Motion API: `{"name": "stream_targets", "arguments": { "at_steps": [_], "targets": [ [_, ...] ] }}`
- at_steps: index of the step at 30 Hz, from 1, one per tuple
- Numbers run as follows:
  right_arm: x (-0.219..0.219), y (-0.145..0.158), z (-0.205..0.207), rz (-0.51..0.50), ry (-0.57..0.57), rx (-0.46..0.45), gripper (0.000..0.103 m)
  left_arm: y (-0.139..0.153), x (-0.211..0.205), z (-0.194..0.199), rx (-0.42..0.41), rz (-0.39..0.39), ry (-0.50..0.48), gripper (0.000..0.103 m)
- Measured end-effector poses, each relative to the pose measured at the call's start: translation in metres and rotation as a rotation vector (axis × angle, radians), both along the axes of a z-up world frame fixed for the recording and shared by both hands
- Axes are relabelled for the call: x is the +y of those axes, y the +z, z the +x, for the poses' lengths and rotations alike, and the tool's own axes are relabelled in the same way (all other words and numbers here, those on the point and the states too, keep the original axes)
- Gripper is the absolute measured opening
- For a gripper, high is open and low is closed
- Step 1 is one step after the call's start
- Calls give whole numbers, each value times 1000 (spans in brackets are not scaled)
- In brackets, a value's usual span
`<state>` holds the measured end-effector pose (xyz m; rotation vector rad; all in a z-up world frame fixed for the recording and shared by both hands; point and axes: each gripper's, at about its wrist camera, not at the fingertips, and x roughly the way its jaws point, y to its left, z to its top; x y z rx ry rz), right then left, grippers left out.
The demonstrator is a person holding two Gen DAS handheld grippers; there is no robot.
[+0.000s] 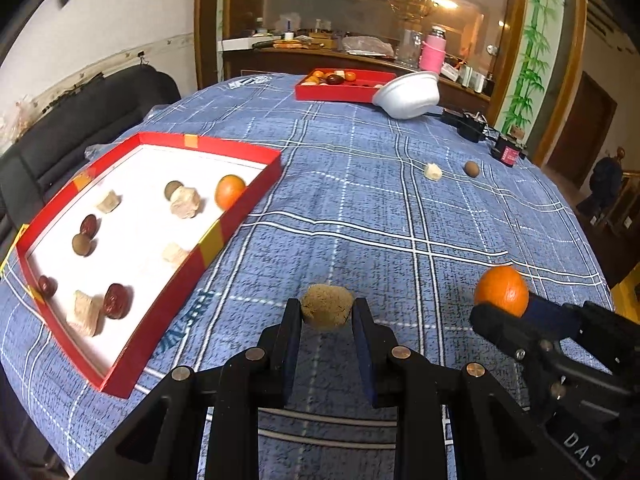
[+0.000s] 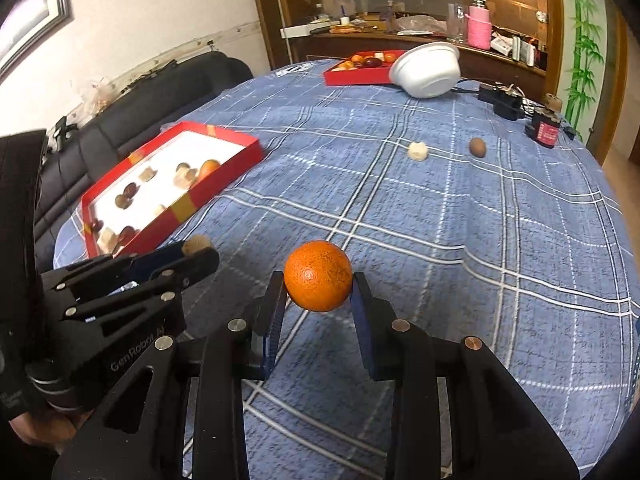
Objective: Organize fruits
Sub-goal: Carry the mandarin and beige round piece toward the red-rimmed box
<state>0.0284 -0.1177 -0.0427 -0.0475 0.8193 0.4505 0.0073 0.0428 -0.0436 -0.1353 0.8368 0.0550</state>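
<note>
The left gripper (image 1: 326,312) is closed on a tan, rough-surfaced piece of fruit (image 1: 327,306), pinched at its widest part between both fingers and held above the blue plaid tablecloth (image 1: 380,208). The right gripper (image 2: 319,288) is clamped on an orange (image 2: 319,281), gripped across its equator. The red tray (image 1: 240,204) lies to the left, already holding an orange, several dark red fruits, brown round ones and pale chunks. A pale chunk (image 1: 433,171) and a small brown fruit (image 1: 471,169) lie loose on the cloth, well apart from the tray. A second red tray (image 1: 340,94) and a tipped white bowl (image 1: 408,94) sit at the far edge. Judgement: the orange is firm, fairly light and round, so liable to roll once released; a hold across the middle suits it. The tan piece looks dry and possibly crumbly, so light pressure is advised.
</note>
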Motion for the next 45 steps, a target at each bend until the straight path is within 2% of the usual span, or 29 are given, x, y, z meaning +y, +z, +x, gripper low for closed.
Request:
{"name": "stream_targets", "arguments": {
  "at_steps": [13,45],
  "targets": [
    [14,-4,-12,10,49,6,31,-2,8,-4,9,6,35,25],
    [-29,-12,-8,68,-17,22,31,-5,11,-11,21,33,68,25]
  ]
}}
